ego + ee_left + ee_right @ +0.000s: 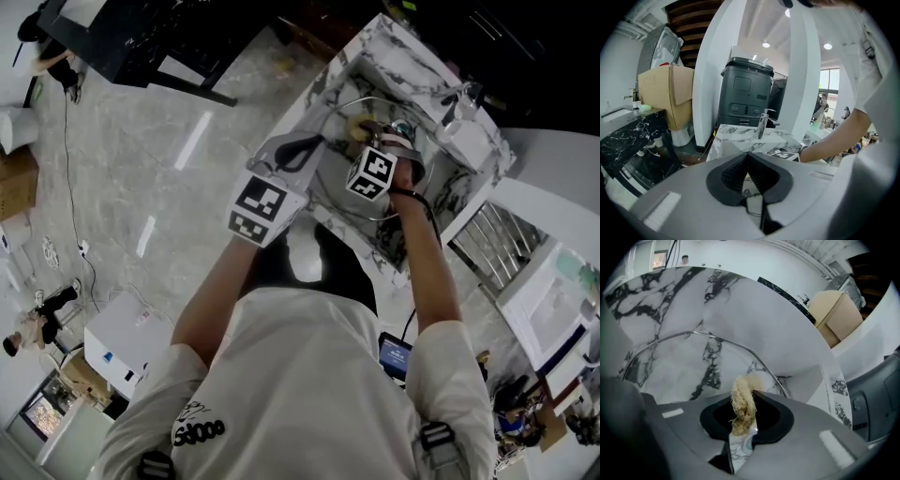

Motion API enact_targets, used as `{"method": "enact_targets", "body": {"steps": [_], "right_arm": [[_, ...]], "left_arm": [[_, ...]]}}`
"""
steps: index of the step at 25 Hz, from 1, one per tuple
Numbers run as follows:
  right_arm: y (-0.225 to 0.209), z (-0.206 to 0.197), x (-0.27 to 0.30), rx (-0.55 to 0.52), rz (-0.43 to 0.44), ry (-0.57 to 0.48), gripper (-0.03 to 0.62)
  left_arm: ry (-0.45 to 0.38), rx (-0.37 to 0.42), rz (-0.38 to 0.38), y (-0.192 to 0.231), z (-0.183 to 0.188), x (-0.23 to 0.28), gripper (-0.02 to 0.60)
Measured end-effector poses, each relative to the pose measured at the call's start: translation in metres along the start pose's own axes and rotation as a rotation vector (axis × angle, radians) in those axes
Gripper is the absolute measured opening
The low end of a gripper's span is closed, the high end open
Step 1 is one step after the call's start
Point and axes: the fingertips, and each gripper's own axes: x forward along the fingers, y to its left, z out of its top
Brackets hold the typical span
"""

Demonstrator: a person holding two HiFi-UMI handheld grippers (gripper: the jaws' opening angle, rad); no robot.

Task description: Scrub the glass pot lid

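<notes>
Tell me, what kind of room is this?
It is probably a kitchen washing-up spot, maybe inside a workshop or showroom. There's a marble sink with a tap. A glass pot lid is in the sink. The right tongs pinch a scrubber.

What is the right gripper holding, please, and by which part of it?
The right gripper grips a pale, fibrous scrubbing wad, pinched near its middle between the jaws; its frayed top pokes out beyond their tips.
</notes>
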Motion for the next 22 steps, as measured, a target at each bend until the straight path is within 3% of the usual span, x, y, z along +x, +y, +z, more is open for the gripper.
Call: {"method": "enact_targets", "body": {"steps": [6, 10, 15, 18, 22], "right_arm": [[-0.026, 0.015, 0.005, 0.197, -0.019, -0.063, 0.066], [-0.018, 0.023, -0.002, 0.222, 0.025, -0.099, 0.069], [0.017, 0.044, -0.011, 0.159, 0.146, -0.172, 0.069], [0.041, 0.051, -0.020, 0.104, 0.225, -0.173, 0.069], [0.079, 0.050, -0.037, 0.012, 0.392, -0.134, 0.071]], "left_arm": [[0.010, -0.024, 0.032, 0.009, 0.000, -0.009, 0.011], [0.009, -0.044, 0.032, 0.016, -0.005, -0.015, 0.011], [0.010, -0.036, 0.007, 0.016, -0.009, -0.016, 0.011], [0.007, -0.029, -0.018, 0.016, -0.009, -0.019, 0.011], [-0.006, -0.027, -0.048, 0.020, -0.007, -0.027, 0.011]]}}
